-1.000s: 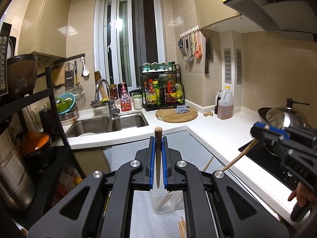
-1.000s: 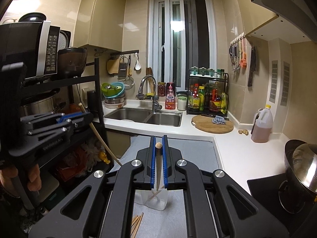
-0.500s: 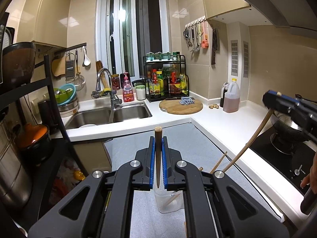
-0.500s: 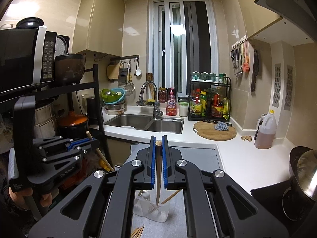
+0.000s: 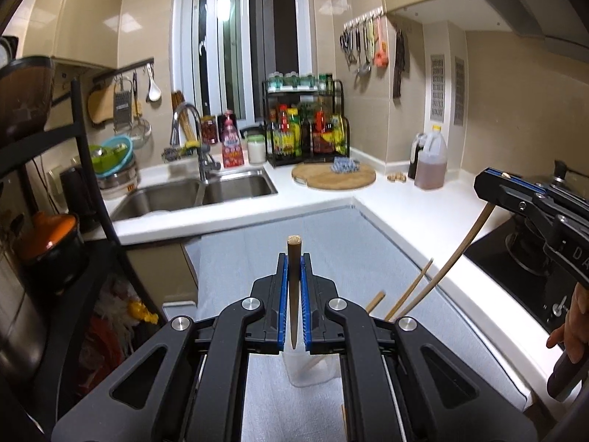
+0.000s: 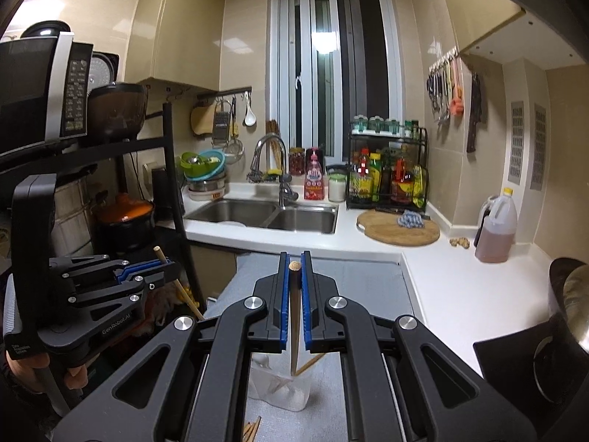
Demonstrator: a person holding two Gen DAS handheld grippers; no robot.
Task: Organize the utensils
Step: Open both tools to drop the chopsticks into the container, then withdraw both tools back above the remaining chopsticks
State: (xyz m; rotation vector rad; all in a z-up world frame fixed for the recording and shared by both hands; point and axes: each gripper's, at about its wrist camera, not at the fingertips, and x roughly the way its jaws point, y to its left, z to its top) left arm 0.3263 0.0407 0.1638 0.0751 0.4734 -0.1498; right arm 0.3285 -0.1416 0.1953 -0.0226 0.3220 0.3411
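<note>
Left tongs clenched on one chopstick, right tongs clenched on another chopstick, clear cup below holding two chopsticks, worktop beneath.

The clear cup at lower centre of the left wrist view is mostly hidden behind the left gripper, so its contents cannot be counted. In the right wrist view, loose chopsticks are cut off by the bottom edge. Labels on the rack bottles are too blurred to read.
</note>
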